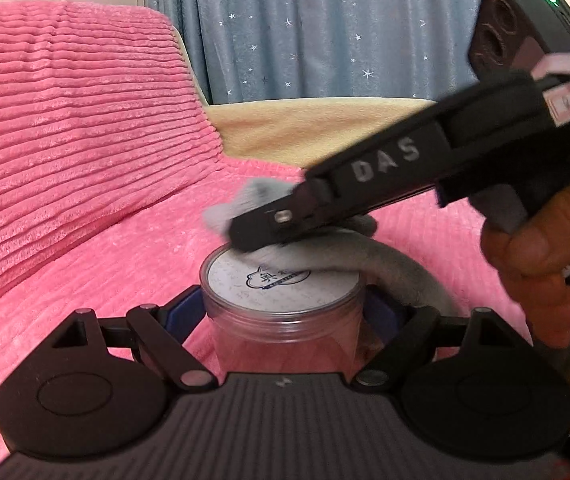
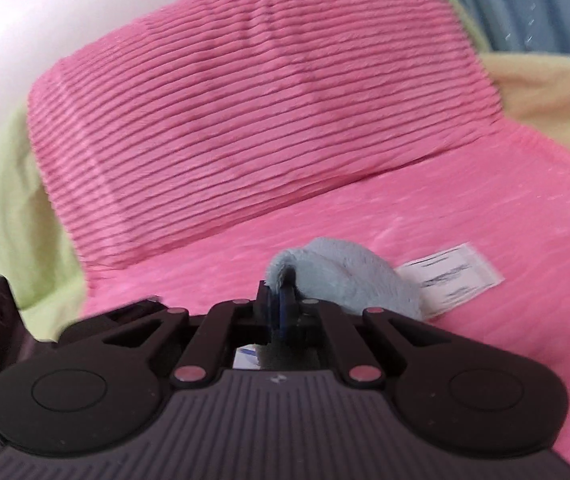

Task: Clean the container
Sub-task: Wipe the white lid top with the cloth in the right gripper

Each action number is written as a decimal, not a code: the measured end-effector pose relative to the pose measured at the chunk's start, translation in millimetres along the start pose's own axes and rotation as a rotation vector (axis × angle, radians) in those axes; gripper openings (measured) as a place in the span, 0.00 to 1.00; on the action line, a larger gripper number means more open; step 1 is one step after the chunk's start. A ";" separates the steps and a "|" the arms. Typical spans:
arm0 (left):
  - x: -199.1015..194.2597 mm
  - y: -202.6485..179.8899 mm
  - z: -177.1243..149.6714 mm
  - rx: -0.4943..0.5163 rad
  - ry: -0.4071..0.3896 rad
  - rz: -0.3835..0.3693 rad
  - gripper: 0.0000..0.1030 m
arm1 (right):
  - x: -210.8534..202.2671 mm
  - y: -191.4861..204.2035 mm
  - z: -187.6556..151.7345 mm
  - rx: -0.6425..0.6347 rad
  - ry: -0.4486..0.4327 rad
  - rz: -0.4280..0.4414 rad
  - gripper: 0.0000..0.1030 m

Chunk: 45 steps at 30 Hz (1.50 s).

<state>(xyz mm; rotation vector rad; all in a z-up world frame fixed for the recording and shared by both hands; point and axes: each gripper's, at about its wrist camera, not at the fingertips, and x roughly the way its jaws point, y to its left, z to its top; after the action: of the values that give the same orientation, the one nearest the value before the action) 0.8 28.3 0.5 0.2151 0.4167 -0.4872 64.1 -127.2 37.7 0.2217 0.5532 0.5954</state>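
A clear plastic container (image 1: 285,320) with a white printed lid (image 1: 281,280) stands upright between the fingers of my left gripper (image 1: 285,312), which is shut on it. My right gripper (image 1: 253,236) comes in from the upper right, tilted down over the lid. It is shut on a grey fluffy cloth (image 1: 325,256) that lies on the lid's far edge. In the right wrist view the right gripper (image 2: 285,300) pinches the cloth (image 2: 345,276), whose white care label (image 2: 449,276) sticks out to the right. The container is almost hidden there.
A pink ribbed blanket (image 1: 85,260) covers the surface, with a pink ribbed pillow (image 1: 65,120) behind at the left. A blue starred curtain (image 1: 305,28) hangs at the back. A hand (image 1: 545,260) holds the right gripper at the right.
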 end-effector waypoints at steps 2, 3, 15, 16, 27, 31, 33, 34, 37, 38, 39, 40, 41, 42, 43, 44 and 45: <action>0.4 -0.9 0.7 0.008 0.001 0.001 0.82 | -9.3 -6.8 -1.5 0.017 0.008 0.001 0.00; 0.8 -1.1 1.1 0.011 0.000 0.000 0.82 | -13.9 -9.5 -2.6 0.025 0.013 0.004 0.01; 0.1 -1.6 1.3 0.018 0.002 -0.001 0.82 | -18.1 -3.5 -12.8 0.127 0.088 0.184 0.01; -0.1 -1.8 1.3 0.018 0.002 0.000 0.82 | -14.2 -2.4 -12.8 0.140 0.085 0.195 0.01; 0.1 1.5 -0.4 -0.010 -0.006 -0.001 0.82 | 17.0 6.2 -3.2 0.082 -0.009 0.035 0.00; 0.0 0.9 0.2 -0.002 -0.005 -0.001 0.82 | 4.2 0.6 -7.8 0.094 0.011 0.049 0.00; 0.5 0.5 0.8 0.003 -0.005 -0.001 0.82 | -2.7 -1.9 -10.2 0.106 0.025 0.067 0.01; 1.3 0.9 1.2 0.005 -0.004 -0.001 0.82 | -6.2 -3.2 -11.4 0.112 0.032 0.076 0.01; 1.5 1.0 1.7 0.009 -0.003 -0.002 0.82 | -16.5 -6.9 -15.0 0.130 0.052 0.104 0.01; 1.5 0.5 2.1 0.012 -0.002 0.000 0.82 | -19.9 -8.1 -16.2 0.136 0.059 0.113 0.01; 1.7 -0.7 2.6 0.018 0.000 0.004 0.82 | -23.4 -9.4 -17.4 0.142 0.066 0.122 0.01; 2.0 -2.0 3.1 0.025 0.002 0.008 0.82 | -25.4 -10.0 -18.7 0.152 0.072 0.135 0.01; 1.9 -2.8 3.1 0.029 0.003 0.011 0.82 | -22.6 -8.7 -20.1 0.170 0.075 0.157 0.01; 1.7 -3.4 3.1 0.032 0.004 0.014 0.82 | -19.1 -6.9 -20.7 0.182 0.078 0.174 0.01; 1.5 -3.1 2.9 0.031 0.004 0.014 0.82 | -15.1 -4.3 -20.8 0.184 0.079 0.185 0.01; 1.3 -2.5 2.7 0.028 0.004 0.015 0.82 | -10.9 -1.7 -20.2 0.179 0.077 0.188 0.01; 1.1 -2.8 2.1 0.027 0.003 0.015 0.82 | -6.9 -0.9 -18.7 0.174 0.070 0.181 0.01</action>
<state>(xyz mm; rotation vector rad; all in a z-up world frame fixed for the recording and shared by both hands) 0.9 24.7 1.7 0.2447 0.4119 -0.4778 49.5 -131.2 24.8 0.4201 0.6576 0.7331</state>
